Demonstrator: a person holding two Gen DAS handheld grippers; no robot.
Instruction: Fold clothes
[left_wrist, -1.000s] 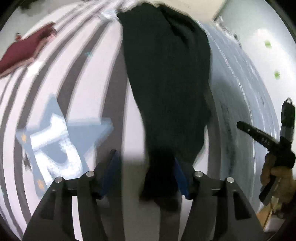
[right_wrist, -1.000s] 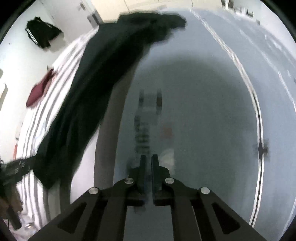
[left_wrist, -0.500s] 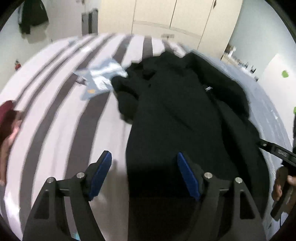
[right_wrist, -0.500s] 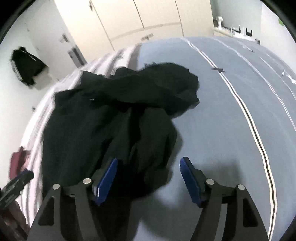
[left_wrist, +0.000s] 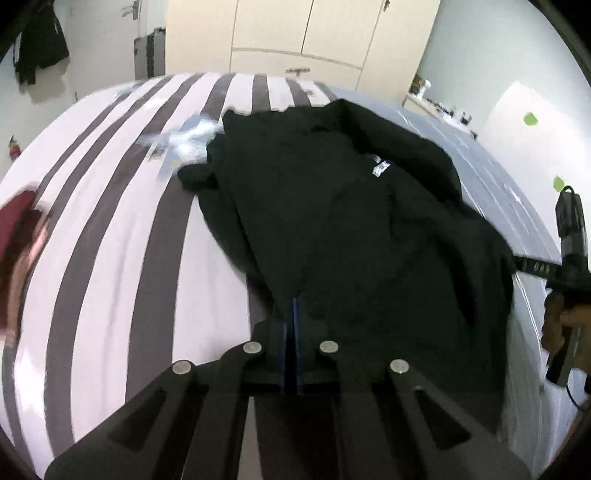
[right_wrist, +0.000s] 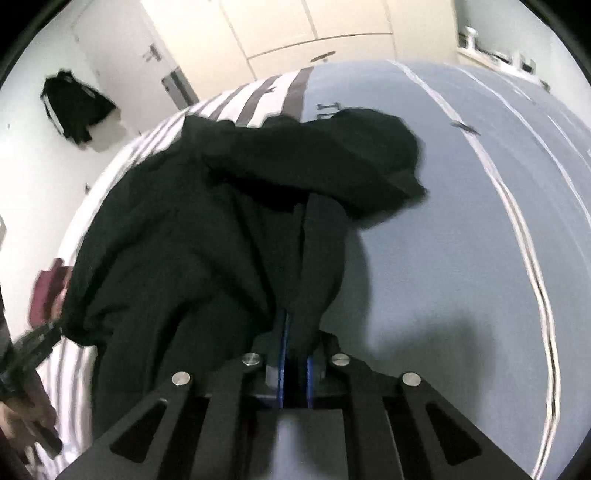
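on the bed, left tongs (left_wrist: 291, 317) and right tongs (right_wrist: 293, 332) just clamped on black hoodie (left_wrist: 343, 221)

Matt black cloth garment (left_wrist: 351, 229) lies on smooth striped cotton-like bedsheet (left_wrist: 110, 258); cupboards (left_wrist: 303, 33) look glossy.

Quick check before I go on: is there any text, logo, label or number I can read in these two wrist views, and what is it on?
White mark on the black garment: too blurred to read.
Pale lettering on the right gripper's finger: looks like "BAB", uncertain.
Dark marks on the blue-grey bed cover, right wrist view: blurred, unreadable.
Nothing else legible.
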